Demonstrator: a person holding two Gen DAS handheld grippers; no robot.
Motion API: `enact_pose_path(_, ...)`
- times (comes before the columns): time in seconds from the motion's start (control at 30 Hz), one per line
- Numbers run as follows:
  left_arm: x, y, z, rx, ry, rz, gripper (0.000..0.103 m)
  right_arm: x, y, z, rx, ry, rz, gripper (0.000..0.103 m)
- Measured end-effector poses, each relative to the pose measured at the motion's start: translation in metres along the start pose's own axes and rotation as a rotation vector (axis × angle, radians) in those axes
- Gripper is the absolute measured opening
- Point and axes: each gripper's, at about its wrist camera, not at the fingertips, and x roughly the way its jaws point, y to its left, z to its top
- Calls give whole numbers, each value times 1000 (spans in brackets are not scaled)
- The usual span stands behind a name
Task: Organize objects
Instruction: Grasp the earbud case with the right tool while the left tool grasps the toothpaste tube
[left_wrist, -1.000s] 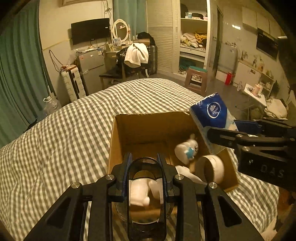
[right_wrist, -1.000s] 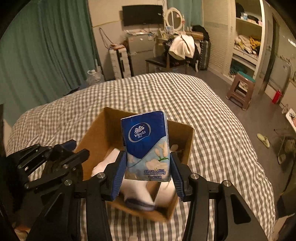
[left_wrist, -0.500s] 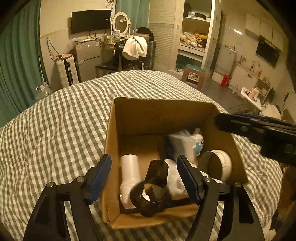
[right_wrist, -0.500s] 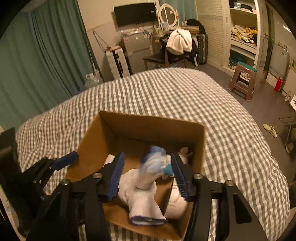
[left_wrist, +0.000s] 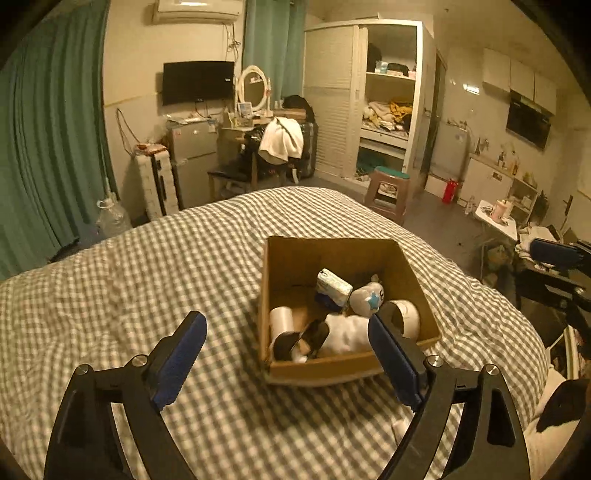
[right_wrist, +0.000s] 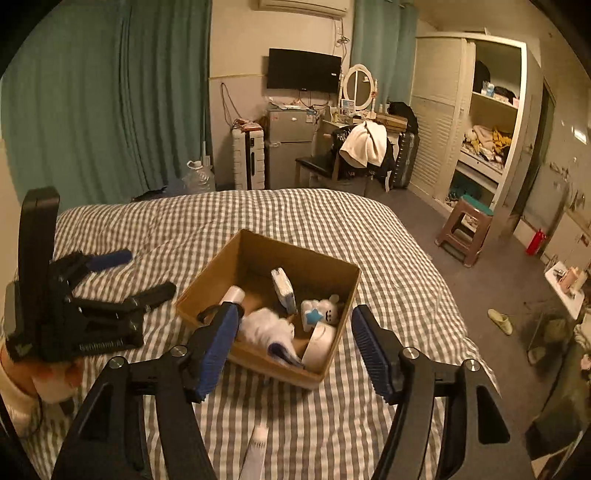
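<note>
Cardboard box (left_wrist: 345, 363), open-topped and brown, sits on the grey-and-white checked bed (left_wrist: 147, 266). Inside lie a blue-and-white tissue pack (left_wrist: 333, 287), a white plush toy with a blue star (left_wrist: 366, 298), a white sock (left_wrist: 347, 335), a white cylinder (left_wrist: 280, 318) and a round white container (left_wrist: 408, 320). Both the left gripper (left_wrist: 286, 362) and right gripper (right_wrist: 293, 345) are spread wide, holding nothing, hovering near the box. A white tube (right_wrist: 255, 452) lies on the bed below the right gripper.
</note>
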Motion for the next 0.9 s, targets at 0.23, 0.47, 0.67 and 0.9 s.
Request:
enact_pose_path(0.23, -12, -1, -50, -5, 43, 26, 101, -24, 32, -69, 36, 93, -65, 74)
enact_pose_path(0.47, 10, -21, -132, 140, 113, 131, 101, 17, 61, -160, 106, 269, -98, 74)
enact_pose_path(0.67, 11, -22, -151, 167, 138, 50, 101, 61, 75, -219, 108, 421, -122, 74)
enact_pose_path(0.9, 27, -22, -164, 145, 212, 25, 101, 84, 72, -248, 133, 490, -104, 74)
